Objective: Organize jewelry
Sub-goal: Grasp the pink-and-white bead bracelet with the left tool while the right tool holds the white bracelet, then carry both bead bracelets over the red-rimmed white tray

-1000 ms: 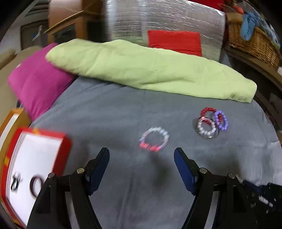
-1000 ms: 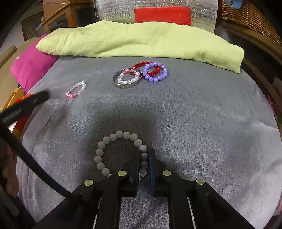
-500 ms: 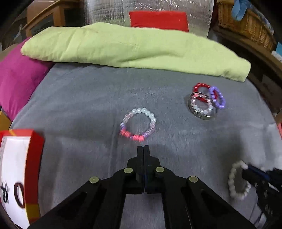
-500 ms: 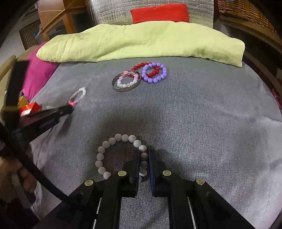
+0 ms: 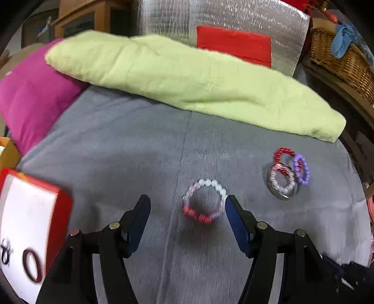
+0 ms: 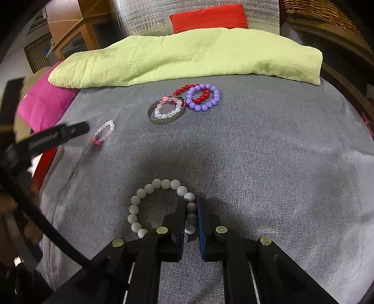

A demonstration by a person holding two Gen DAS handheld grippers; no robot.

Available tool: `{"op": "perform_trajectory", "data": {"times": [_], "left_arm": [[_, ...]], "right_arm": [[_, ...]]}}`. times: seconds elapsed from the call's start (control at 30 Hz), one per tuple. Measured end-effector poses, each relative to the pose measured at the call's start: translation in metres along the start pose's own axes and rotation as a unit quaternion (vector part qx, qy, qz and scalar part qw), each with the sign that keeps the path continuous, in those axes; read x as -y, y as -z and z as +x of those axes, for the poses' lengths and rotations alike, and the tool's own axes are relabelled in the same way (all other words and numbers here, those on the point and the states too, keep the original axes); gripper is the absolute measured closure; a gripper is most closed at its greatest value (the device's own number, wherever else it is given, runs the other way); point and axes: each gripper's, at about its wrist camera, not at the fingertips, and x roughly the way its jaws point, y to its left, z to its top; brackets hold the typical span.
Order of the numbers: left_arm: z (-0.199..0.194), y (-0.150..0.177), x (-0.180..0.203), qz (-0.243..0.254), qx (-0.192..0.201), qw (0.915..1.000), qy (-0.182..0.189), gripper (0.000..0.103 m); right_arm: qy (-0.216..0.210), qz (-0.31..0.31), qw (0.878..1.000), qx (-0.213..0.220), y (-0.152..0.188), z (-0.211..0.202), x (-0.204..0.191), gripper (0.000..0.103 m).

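A pink, red and white bead bracelet (image 5: 210, 182) lies flat on the grey cloth (image 5: 131, 149). My left gripper (image 5: 187, 201) hovers over it, its jaws opening; the bracelet sits between the fingers, close to the right one, and is not pinched. A white bead bracelet (image 6: 149, 187) rests on the cloth, with my right gripper (image 6: 191, 207) shut on its right side. Further back lie a silver bangle (image 6: 163, 121), a red bead bracelet (image 6: 184, 88) and a purple one (image 6: 203, 107), overlapping. A red box with white lining (image 5: 30, 210) at the left holds a dark ring (image 5: 31, 269).
A folded green blanket (image 5: 187, 77) runs along the back of the cloth. A magenta cushion (image 5: 30, 100) lies at the back left. A wicker basket (image 5: 339, 58) stands at the far right. A foil panel (image 5: 233, 18) and a red cushion (image 5: 233, 44) stand behind.
My left gripper was open, shut half a second ago, and stands open again. It has come closer to the pink and white bracelet, which now lies between its fingers. The right gripper has kept its grip.
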Motion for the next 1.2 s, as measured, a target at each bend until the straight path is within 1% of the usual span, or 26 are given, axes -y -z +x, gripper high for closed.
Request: {"op": "perform_trajectory", "data": {"times": [0.03,0.07,0.1,0.13,0.17,0.23,0.3,0.43,0.5,0.63,0.77,1.0,1.13,1.2], "left_arm": [[0.014,-0.002,0.000,-0.004,-0.021,0.9998,-0.003,0.045],[0.026,-0.001,-0.001,-0.005,-0.037,0.9993,-0.001,0.059],[0.034,0.002,0.000,-0.002,-0.050,0.9987,-0.013,0.079],[0.033,0.004,0.000,0.001,-0.036,0.9992,-0.018,0.089],[0.031,0.007,0.002,0.013,-0.032,0.9989,-0.032,0.092],[0.026,0.010,0.002,0.025,-0.027,0.9990,-0.027,0.097],[0.015,0.017,-0.004,0.015,-0.026,0.9995,-0.008,0.097],[-0.009,0.033,-0.012,0.014,-0.007,0.9999,0.006,0.097],[-0.027,0.044,-0.016,0.010,0.004,0.9998,0.016,0.097],[-0.055,0.060,-0.016,0.016,0.026,0.9993,0.023,0.097],[-0.081,0.075,-0.023,0.008,0.042,0.9986,0.032,0.097],[-0.101,0.105,-0.038,-0.019,0.051,0.9974,0.046,0.097],[-0.110,0.115,-0.041,-0.021,0.059,0.9965,0.055,0.097],[-0.117,0.118,-0.041,-0.020,0.069,0.9956,0.060,0.097]], "right_arm": [[-0.001,0.001,1.000,0.000,0.000,0.000,0.000,0.093],[-0.002,0.002,1.000,0.000,0.000,0.000,0.000,0.093],[-0.004,0.003,1.000,0.000,-0.001,0.001,0.001,0.093],[-0.005,0.003,1.000,0.000,0.000,0.000,0.001,0.093],[-0.006,0.004,1.000,0.000,0.000,0.000,0.001,0.093],[-0.007,0.006,1.000,0.000,-0.001,0.000,0.001,0.093],[-0.009,0.008,1.000,0.000,-0.001,0.000,0.001,0.093],[-0.012,0.013,1.000,-0.001,0.000,-0.001,0.001,0.093],[-0.013,0.013,1.000,-0.001,0.001,-0.002,0.001,0.093],[-0.017,0.016,1.000,-0.001,0.002,-0.003,0.001,0.093],[-0.021,0.015,1.000,0.000,0.002,-0.005,0.000,0.093],[-0.033,0.011,0.999,0.015,0.004,-0.017,-0.005,0.093],[-0.036,0.016,0.999,0.033,0.008,-0.035,-0.004,0.093],[-0.043,0.028,0.998,0.041,0.013,-0.048,-0.002,0.093]]}}
